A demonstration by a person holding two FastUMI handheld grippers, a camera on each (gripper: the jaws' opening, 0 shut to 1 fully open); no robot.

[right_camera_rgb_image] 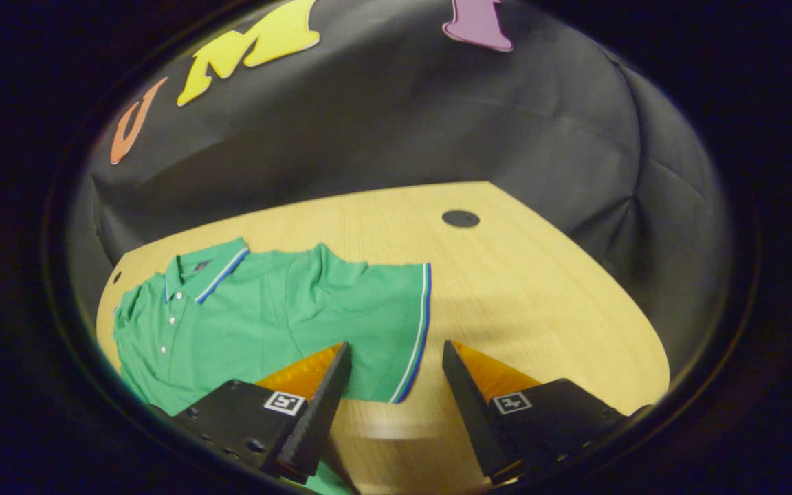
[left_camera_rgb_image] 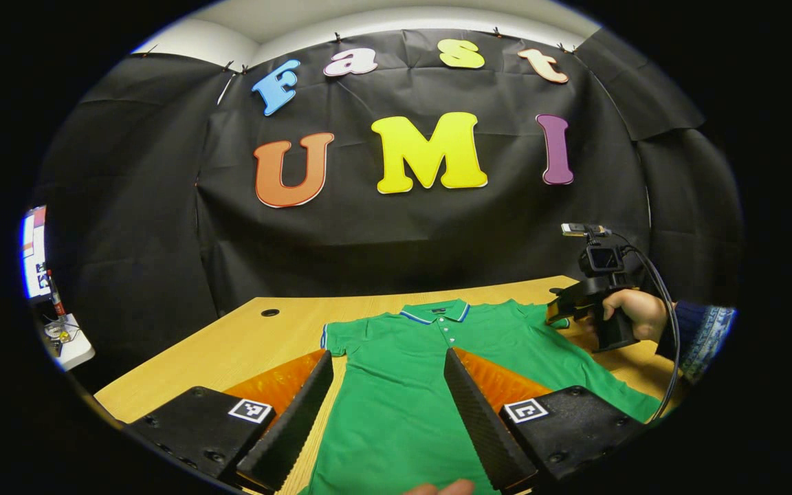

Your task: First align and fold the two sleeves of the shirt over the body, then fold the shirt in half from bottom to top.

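A green polo shirt (left_camera_rgb_image: pixel 410 385) with a blue-and-white trimmed collar lies flat on the wooden table (left_camera_rgb_image: pixel 231 344), collar toward the booth wall. My left gripper (left_camera_rgb_image: pixel 389 364) hovers open above the shirt's body, nothing between its fingers. My right gripper (left_camera_rgb_image: pixel 561 313), held by a hand, sits at the shirt's right sleeve in the left gripper view. In the right gripper view that gripper (right_camera_rgb_image: pixel 396 357) is open above the trimmed cuff of the spread sleeve (right_camera_rgb_image: pixel 396 323), the cuff edge lying between its fingers. The shirt (right_camera_rgb_image: pixel 258 316) extends left from there.
The table (right_camera_rgb_image: pixel 540 309) has a round dark cable hole (right_camera_rgb_image: pixel 460 218) beyond the sleeve and another hole (left_camera_rgb_image: pixel 270 312) at the far left. A person's hand and patterned sleeve (left_camera_rgb_image: pixel 698 330) hold the right gripper. A fingertip (left_camera_rgb_image: pixel 437 488) shows at the bottom edge. Lit equipment (left_camera_rgb_image: pixel 42 268) stands far left.
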